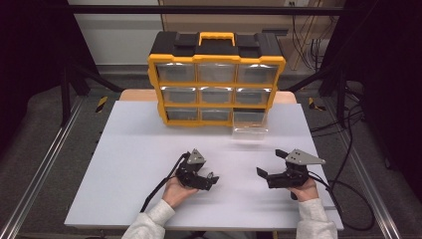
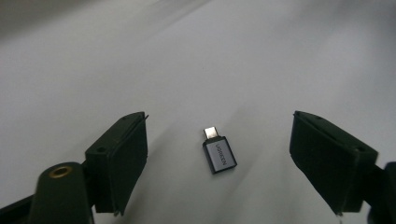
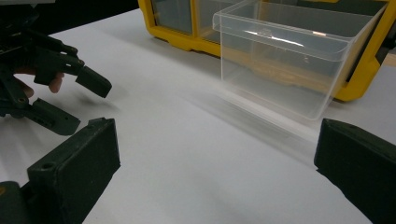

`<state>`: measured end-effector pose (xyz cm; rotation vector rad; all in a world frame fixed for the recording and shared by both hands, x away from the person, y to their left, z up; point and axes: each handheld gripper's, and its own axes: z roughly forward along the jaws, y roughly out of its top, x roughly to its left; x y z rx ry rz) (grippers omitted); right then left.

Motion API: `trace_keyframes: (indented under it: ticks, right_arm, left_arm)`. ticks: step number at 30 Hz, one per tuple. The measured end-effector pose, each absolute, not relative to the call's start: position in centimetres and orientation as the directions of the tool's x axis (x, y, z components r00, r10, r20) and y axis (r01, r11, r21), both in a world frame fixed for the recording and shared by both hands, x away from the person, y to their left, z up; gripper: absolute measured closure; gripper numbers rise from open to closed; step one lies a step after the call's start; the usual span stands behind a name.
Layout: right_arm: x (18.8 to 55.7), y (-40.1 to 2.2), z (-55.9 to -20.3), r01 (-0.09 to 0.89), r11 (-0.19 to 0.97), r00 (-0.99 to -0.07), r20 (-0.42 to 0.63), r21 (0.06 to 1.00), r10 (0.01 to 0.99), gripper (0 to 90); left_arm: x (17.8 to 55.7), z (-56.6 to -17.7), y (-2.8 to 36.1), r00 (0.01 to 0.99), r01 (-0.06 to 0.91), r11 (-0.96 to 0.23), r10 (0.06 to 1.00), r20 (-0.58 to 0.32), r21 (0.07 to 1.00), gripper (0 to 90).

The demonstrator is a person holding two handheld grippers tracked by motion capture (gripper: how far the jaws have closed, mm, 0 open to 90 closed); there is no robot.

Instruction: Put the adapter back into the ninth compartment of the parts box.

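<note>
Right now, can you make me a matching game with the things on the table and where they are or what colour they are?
Things:
1. small adapter
2. clear drawer
3. storage cabinet
4. right tool

Matches:
A. yellow and black, standing at the far side of the table
B. open, held over the table with nothing in it
C. pulled out of the bottom right slot, sitting on the table
D. grey, lying flat between the open jaws of the left tool

Pairs: 1-D, 2-C, 3-A, 4-B
</note>
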<state>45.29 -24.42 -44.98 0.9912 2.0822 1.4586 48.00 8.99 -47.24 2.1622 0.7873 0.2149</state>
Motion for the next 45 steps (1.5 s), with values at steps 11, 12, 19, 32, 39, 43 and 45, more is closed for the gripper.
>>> trace_keyframes:
  ticks: [11,12,19,32,39,43,45]
  right_arm:
    - [45.29,-24.47,-44.94,0.315,0.199,-0.661,0.064,0.928,0.748,0.7]
    - [45.30,-24.49,-44.93,0.314,0.199,-0.661,0.063,0.928,0.748,0.7]
    - [45.27,-24.54,-44.88,0.314,0.193,-0.659,0.067,0.930,0.749,0.7]
    - [45.28,-24.54,-44.91,0.318,0.195,-0.658,0.068,0.928,0.750,0.7]
    - [45.28,-24.55,-44.90,0.317,0.194,-0.658,0.067,0.928,0.750,0.7]
    - [45.28,-24.56,-44.90,0.316,0.194,-0.658,0.067,0.929,0.750,0.7]
    - [45.28,-24.56,-44.90,0.317,0.195,-0.658,0.067,0.928,0.750,0.7]
  left_arm:
    - [47.99,-47.38,8.89,0.780,0.492,-0.490,0.615,-0.115,0.719,37.9]
    - [47.99,-47.36,8.91,0.781,0.493,-0.493,0.614,-0.115,0.717,39.7]
    - [47.92,-47.35,8.83,0.777,0.501,-0.494,0.618,-0.119,0.711,49.0]
    - [47.76,-47.52,8.40,0.770,0.503,-0.511,0.631,-0.092,0.697,61.6]
    - [47.72,-47.50,8.29,0.769,0.503,-0.514,0.633,-0.088,0.695,68.4]
    - [47.72,-47.49,8.27,0.768,0.505,-0.514,0.633,-0.090,0.694,71.6]
    - [47.71,-47.49,8.25,0.769,0.505,-0.516,0.634,-0.088,0.693,73.3]
